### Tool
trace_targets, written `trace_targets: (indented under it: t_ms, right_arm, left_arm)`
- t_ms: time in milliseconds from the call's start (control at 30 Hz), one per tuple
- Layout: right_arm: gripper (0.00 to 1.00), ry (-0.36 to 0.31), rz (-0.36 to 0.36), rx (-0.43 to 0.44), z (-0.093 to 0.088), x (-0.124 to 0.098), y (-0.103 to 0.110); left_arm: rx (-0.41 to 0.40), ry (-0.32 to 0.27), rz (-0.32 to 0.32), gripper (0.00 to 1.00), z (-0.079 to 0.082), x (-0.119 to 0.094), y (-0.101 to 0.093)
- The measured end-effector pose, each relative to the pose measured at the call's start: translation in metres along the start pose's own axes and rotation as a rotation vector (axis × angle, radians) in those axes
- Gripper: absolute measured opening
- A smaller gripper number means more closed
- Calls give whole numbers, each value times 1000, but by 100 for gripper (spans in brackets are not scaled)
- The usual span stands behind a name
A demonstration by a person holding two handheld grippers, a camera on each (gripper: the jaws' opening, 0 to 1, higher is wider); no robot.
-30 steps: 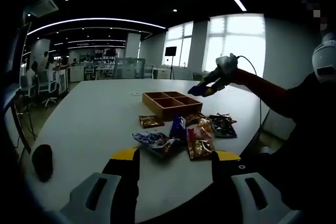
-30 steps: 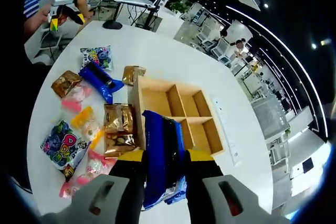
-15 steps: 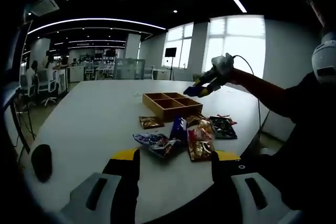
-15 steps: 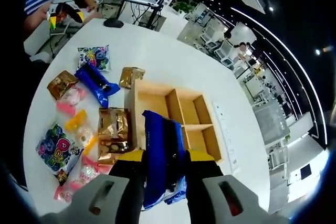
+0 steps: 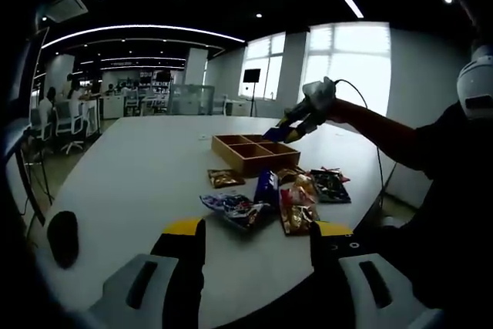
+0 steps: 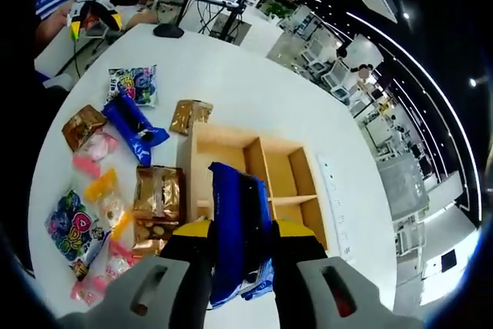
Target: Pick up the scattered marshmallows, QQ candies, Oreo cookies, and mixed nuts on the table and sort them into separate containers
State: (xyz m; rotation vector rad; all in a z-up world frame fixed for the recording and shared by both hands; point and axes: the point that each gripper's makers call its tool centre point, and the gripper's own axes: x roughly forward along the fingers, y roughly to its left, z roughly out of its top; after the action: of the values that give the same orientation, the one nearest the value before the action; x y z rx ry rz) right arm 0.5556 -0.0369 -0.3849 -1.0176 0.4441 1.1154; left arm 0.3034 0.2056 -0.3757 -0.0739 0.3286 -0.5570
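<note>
My right gripper (image 6: 241, 230) is shut on a blue Oreo packet (image 6: 239, 221), held above a wooden tray (image 6: 231, 131) with several empty compartments. In the left gripper view that gripper (image 5: 296, 122) hangs just over the tray (image 5: 248, 159), with the blue packet (image 5: 276, 135) in its jaws. Beside the tray lie another blue packet (image 6: 135, 122), gold nut packets (image 6: 158, 190), pink and yellow candy bags (image 6: 98, 149) and a colourful QQ packet (image 6: 131, 82). My left gripper (image 5: 258, 230) stays open near the table's front edge, short of the packet pile (image 5: 269, 194).
A black mouse (image 5: 62, 236) lies on the white table at the left. A white power strip (image 6: 331, 206) runs past the tray's far side. A person's sleeve (image 5: 400, 144) reaches in from the right. Desks and chairs stand beyond the table.
The right gripper has carried the blue packet lower and closer, until it hangs over the tray. My left gripper has held still and open.
</note>
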Motion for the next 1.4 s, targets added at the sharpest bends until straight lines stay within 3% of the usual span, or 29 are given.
trace_targets:
  t_ms: [333,1400]
  right_arm:
    - [24,7,18,-23,11,15,1]
    - [24,46,43,-61,19,44,-6]
  left_arm:
    - [-6,0,1,59,0,0,5]
    - [-28,-3,3,59,-5,-3,17]
